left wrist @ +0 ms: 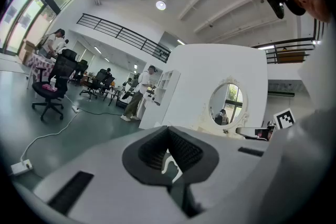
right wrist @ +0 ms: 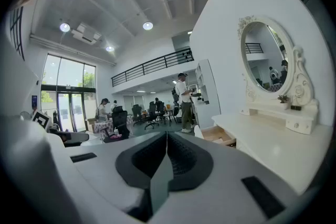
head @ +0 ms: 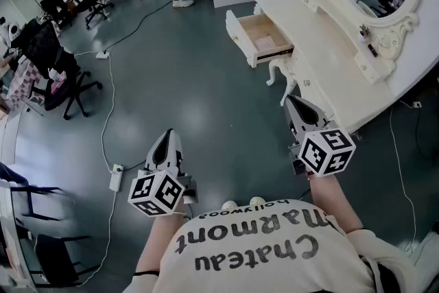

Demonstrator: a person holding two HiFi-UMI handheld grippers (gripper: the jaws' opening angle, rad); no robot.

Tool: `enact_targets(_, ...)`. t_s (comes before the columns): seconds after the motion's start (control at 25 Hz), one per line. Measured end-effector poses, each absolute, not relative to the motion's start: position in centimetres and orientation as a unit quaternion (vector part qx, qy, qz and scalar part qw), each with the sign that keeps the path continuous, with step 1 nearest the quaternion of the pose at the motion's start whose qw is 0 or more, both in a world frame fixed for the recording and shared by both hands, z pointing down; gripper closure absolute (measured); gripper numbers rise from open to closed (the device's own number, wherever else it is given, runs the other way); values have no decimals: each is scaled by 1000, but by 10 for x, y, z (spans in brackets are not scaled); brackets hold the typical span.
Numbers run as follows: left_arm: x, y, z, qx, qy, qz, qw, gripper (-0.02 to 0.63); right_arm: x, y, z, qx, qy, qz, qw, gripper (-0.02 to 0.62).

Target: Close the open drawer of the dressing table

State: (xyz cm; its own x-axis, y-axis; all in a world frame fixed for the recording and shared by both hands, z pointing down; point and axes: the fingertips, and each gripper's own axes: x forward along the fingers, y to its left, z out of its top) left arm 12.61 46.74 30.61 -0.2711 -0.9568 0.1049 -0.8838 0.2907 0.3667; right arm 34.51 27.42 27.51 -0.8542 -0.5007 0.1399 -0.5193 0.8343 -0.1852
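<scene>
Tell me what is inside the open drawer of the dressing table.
The drawer shows only its bare wooden bottom; nothing lies on the visible part. Its back end is hidden under the top of the dressing table.

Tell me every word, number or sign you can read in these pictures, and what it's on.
"Chateau Marmont", with smaller "hollywood": on the person's shirt, upside down in the head view.
Marker cubes: black-and-white square patterns, no words.
Nothing else is readable.

Cream, ornate dressing table [head: 322,44], its wood-lined end drawer [head: 264,34] wide open.
</scene>
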Motion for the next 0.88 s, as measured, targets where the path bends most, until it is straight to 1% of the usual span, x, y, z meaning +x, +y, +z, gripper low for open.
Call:
enact_targets(0.56,100,477,300,589,-783,-128,154,598,319,283,277,269,-954,122,44,563)
enact_targets(0.76,89,486,312,599,-777,-114,158,598,307,298,286,271,-951,145,23,563)
enact_targets(0.88,82,493,323,599,-775,-116,166,598,300,307,292,265,-954,138,20,563)
